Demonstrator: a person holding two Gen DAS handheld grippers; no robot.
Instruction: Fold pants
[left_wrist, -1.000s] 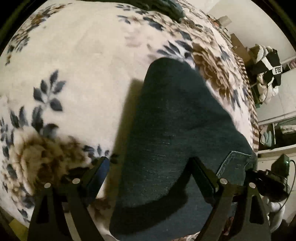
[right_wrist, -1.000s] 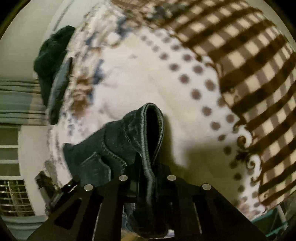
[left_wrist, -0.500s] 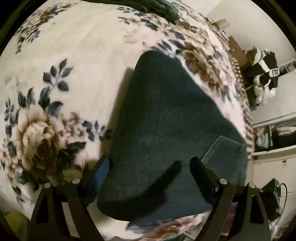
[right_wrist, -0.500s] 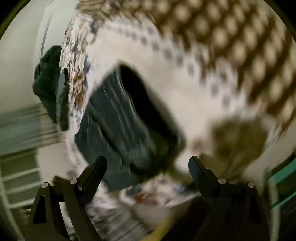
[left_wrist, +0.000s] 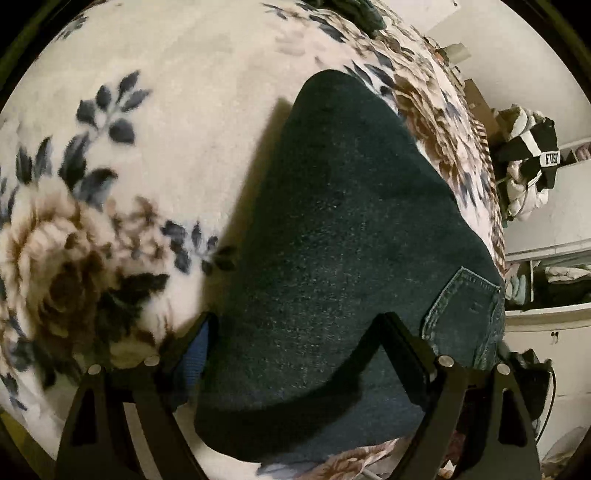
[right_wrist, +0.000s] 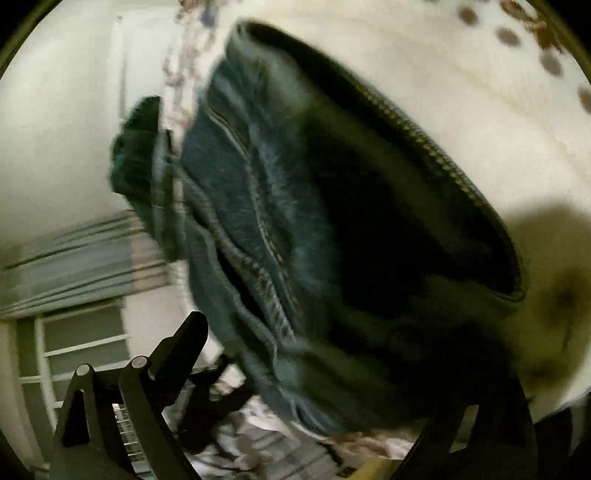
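Fuzzy flowered blanket (left_wrist: 177, 155) on the bed holds the folded dark denim pants (left_wrist: 332, 258), the left claw (left_wrist: 295, 332) hanging wide open over them, while the right view alone shows their stitched waistband (right_wrist: 424, 147), blurry, with the right claw (right_wrist: 314, 354) opening, pads off the cloth.

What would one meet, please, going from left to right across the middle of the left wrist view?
Brown rose print on the floral blanket → folded dark jeans → jeans' back pocket → black-and-white garment heap against the wall.
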